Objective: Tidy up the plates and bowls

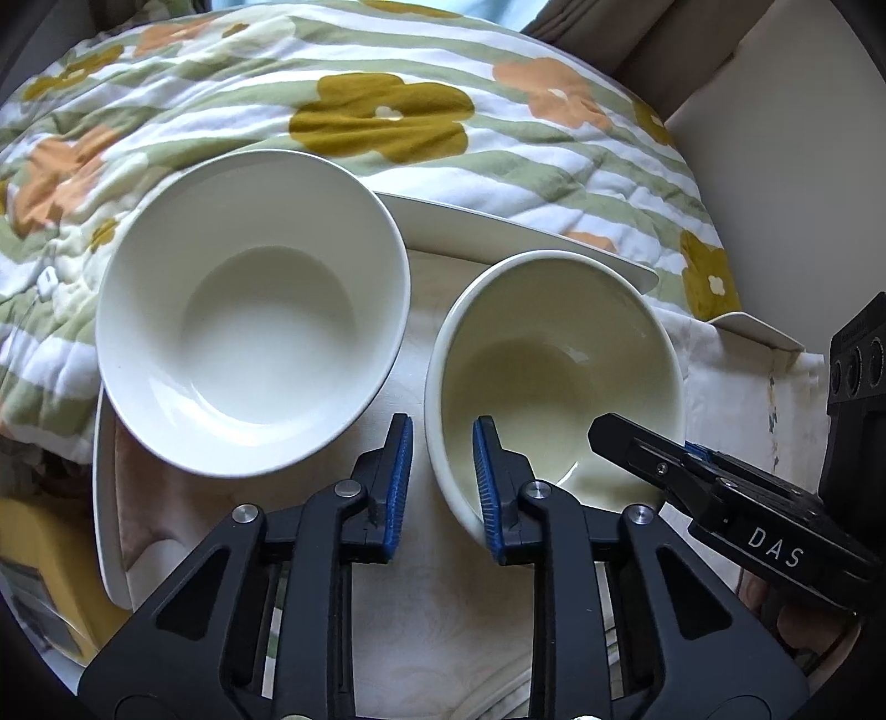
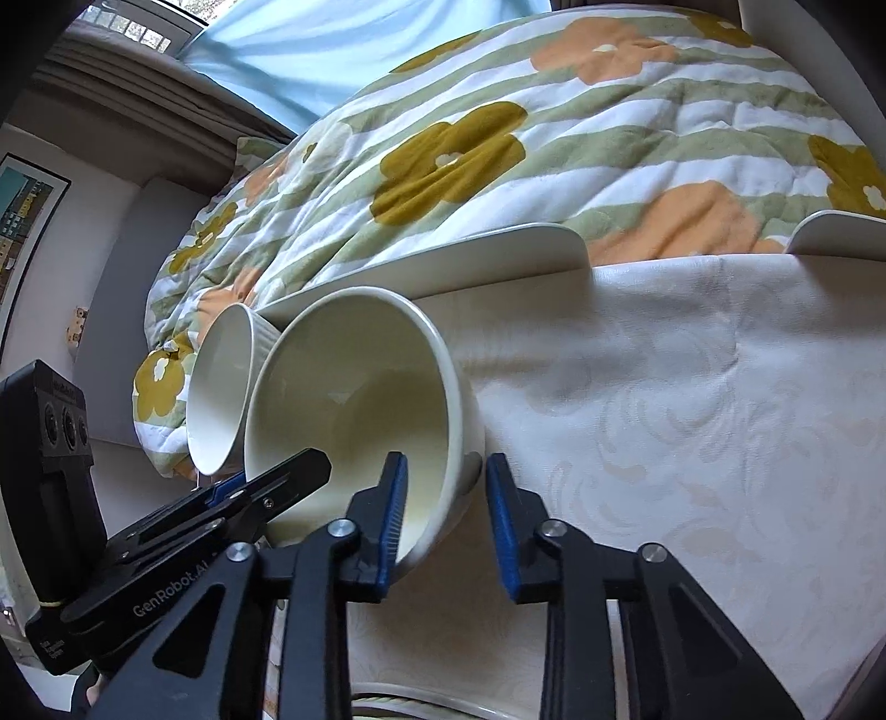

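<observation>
Behind all, floral quilt [image 1: 387, 111] on the bed; in front, cloth-covered table [image 2: 692, 387] with a flat plate [image 1: 498, 221] at its far edge. On the table, large white bowl [image 1: 255, 343], and just beside it a smaller cream bowl [image 1: 554, 354], tilted. Left hand-held gripper [image 1: 440, 476] pinching its near rim, right hand-held gripper [image 2: 446, 504] seemingly clamped on the wall alongside. Glazed, stiff, breakable, probably slippery: best taken firmly by the rim.

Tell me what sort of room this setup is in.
Probably a bedroom: a quilted floral striped blanket lies heaped right behind the cream cloth-covered table, and a pale blue curtain hangs beyond it.
</observation>
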Tool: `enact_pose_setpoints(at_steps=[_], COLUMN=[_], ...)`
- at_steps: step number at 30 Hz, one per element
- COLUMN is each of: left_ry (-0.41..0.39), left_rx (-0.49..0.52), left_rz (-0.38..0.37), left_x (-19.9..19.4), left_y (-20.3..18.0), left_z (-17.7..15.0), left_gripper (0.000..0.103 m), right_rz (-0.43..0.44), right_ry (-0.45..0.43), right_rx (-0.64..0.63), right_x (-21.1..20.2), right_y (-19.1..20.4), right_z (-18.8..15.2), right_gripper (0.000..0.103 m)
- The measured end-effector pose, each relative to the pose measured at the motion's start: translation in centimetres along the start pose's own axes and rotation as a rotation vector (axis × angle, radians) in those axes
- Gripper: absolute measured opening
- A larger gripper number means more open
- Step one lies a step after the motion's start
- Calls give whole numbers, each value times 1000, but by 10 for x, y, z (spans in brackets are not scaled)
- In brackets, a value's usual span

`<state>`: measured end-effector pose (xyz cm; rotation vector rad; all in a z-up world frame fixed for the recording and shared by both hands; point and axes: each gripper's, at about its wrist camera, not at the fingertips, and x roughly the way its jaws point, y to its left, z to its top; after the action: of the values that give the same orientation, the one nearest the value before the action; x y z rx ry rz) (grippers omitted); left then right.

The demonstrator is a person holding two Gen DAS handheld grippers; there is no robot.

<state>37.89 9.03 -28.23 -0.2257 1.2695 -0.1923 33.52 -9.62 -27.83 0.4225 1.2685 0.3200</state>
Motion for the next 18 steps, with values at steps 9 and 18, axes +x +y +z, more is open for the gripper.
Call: enact_pose_setpoints(at_steps=[9,18], left_ry=[-42,-123], left_rx=[54,91], left_rz=[29,55], left_x=[-8,-54], left_y=[-15,-46], left_z=[0,-7], left_gripper=[17,17], right_rz=[-15,14], right_ry=[-4,-81], right_rx=[-24,-70], right_x=[-2,-46], right_y=[2,7], right_z=[1,-4], right_gripper=[22,22])
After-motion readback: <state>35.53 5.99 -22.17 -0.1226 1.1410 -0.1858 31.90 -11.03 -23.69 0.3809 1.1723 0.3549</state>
